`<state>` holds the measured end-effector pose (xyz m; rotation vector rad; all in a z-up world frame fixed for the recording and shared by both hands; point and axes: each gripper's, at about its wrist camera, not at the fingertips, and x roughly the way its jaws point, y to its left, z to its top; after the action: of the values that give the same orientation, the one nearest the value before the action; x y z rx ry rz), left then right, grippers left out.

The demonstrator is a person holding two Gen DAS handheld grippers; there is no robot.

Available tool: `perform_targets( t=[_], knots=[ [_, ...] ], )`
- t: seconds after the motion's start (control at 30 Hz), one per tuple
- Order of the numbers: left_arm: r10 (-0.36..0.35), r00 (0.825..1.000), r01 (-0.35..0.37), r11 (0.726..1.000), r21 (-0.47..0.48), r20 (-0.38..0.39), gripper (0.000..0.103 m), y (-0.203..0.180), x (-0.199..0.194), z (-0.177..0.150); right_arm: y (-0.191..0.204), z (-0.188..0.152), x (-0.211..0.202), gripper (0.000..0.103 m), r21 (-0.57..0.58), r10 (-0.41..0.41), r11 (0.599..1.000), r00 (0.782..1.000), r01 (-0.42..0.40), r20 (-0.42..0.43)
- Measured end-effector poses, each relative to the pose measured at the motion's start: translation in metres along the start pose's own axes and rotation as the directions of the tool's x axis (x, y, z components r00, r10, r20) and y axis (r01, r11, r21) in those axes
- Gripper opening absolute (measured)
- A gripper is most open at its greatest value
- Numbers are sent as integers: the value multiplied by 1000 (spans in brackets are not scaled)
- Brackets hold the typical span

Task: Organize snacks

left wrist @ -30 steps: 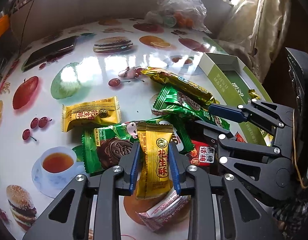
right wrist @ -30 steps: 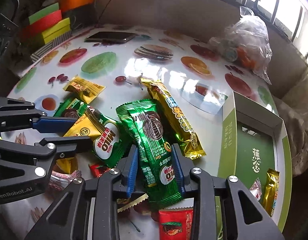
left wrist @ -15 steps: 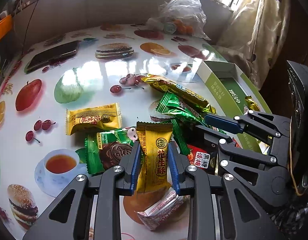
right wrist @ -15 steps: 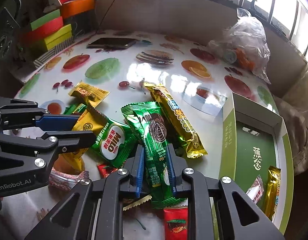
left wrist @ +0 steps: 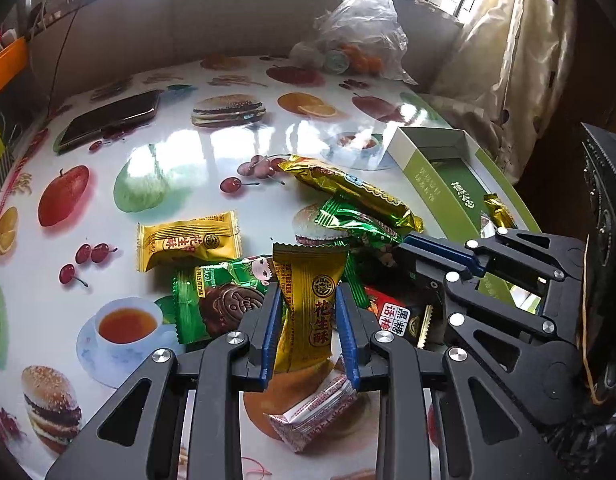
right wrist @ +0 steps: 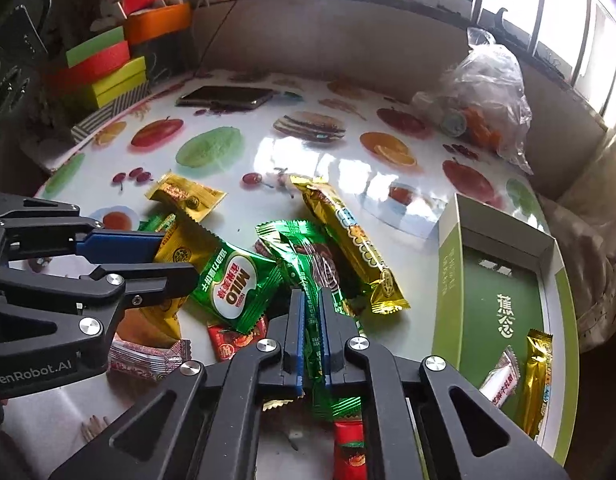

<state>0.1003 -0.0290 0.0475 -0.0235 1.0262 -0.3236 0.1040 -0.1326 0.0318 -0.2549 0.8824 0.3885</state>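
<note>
**Both claws loaded, box off to the right**

Claw first: your right claw (right wrist: pixel 312 312) has just been closing and now pinches the green wrapper (right wrist: pixel 308 264), squeezed thin between the blue pads. That wrapper runs lengthwise straight out from the claw, its far end resting against the gold bar (right wrist: pixel 348 240) and the Milo packet (right wrist: pixel 235 288). Your left claw (left wrist: pixel 308 312) is clamped on the yellow peanut candy (left wrist: pixel 308 304), which stands nearly upright between the pads, top end fanned above them.

Around both grips lies the rest of the heap: a second yellow candy (left wrist: pixel 187 240), a green biscuit packet (left wrist: pixel 215 300), a red packet (left wrist: pixel 396 316) and a pink-and-white sachet (left wrist: pixel 316 408), all loose on the printed bench (left wrist: pixel 179 152).

What the coming move turns on, as I read it: the green box (right wrist: pixel 504 312) sits to the right of the heap, just beside your right claw and on the far side of it from your left. It already holds a gold packet (right wrist: pixel 536 376) and a white sachet (right wrist: pixel 500 380) at its near end. Your right hand has the shorter carry; the left would have to cross over it.
</note>
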Motion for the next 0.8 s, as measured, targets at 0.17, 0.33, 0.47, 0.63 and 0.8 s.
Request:
perform_targets(
  t=[0.17, 0.33, 0.47, 0.63, 0.8],
  knots=[
    [-1, 1000, 1, 1000, 10, 14, 28, -3, -7, 1, 0, 1, -10, 5, 0, -12, 1000, 1000, 12, 25],
    [1, 1000, -2, 1000, 11, 30, 28, -6, -13, 3, 0, 0, -21, 1, 3, -17, 1000, 999, 16, 50],
    [0, 999, 0, 1000, 9, 35, 28, -6, -16, 2, -1, 0, -27, 1, 8, -8, 1000, 998, 7, 59],
    [-2, 1000, 1, 1000, 5, 27, 28, -4, -14, -1, -14, -3, -25, 4, 65, 42, 997, 998, -45, 53],
    [-9, 1000, 9, 1000, 1, 17, 28, -3, -9, -3, -21, -6, -14, 25, 100, 116, 988, 993, -116, 6]
  ],
)
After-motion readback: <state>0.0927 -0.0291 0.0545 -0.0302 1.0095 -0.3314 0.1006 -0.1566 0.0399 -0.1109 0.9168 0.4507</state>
